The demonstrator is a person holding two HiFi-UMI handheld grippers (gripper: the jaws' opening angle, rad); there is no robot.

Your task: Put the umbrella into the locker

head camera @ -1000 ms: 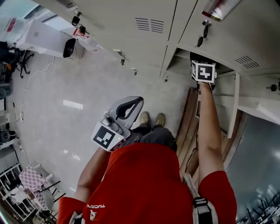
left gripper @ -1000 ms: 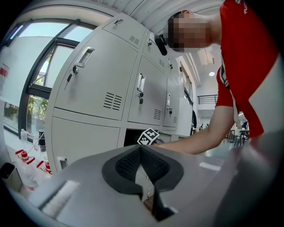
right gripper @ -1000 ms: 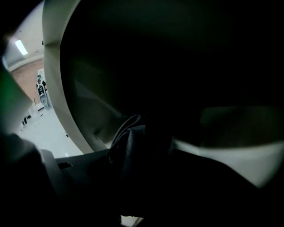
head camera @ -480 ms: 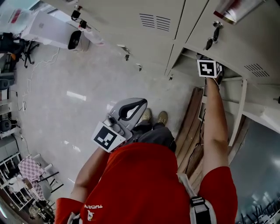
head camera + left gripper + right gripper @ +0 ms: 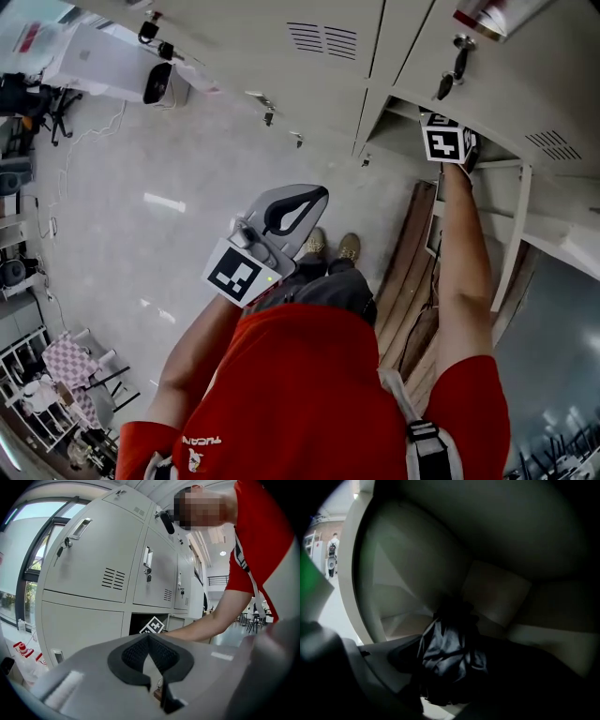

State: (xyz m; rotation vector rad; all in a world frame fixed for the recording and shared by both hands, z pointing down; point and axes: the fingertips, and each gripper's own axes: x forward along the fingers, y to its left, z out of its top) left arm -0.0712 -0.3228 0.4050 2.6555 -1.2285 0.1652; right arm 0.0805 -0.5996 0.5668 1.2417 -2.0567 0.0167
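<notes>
A dark folded umbrella point(image 5: 445, 644) lies bunched inside the grey locker point(image 5: 497, 597), on its floor, between the jaws of my right gripper point(image 5: 454, 660). Those jaws are opening and the cloth sits loose between them. In the head view only that gripper's marker cube point(image 5: 442, 142) shows, at the mouth of the open compartment point(image 5: 398, 131); its fingertips are hidden inside. My left gripper point(image 5: 322, 191) hangs in front of the person's body, away from the lockers, shut and empty. In the left gripper view my left gripper point(image 5: 149, 637) points at the locker bank, where the open compartment point(image 5: 138, 623) shows dark.
The compartment's door point(image 5: 511, 225) stands open to the right of the arm. Wooden boards point(image 5: 412, 262) lean below it. Keys point(image 5: 457, 64) hang in neighbouring doors. A white box point(image 5: 98, 66) and chairs point(image 5: 66, 384) stand on the floor at left. A person point(image 5: 332, 550) stands far off.
My left gripper has moved a little up and right, toward the lockers. The right hand has stayed at the mouth of the open compartment.
</notes>
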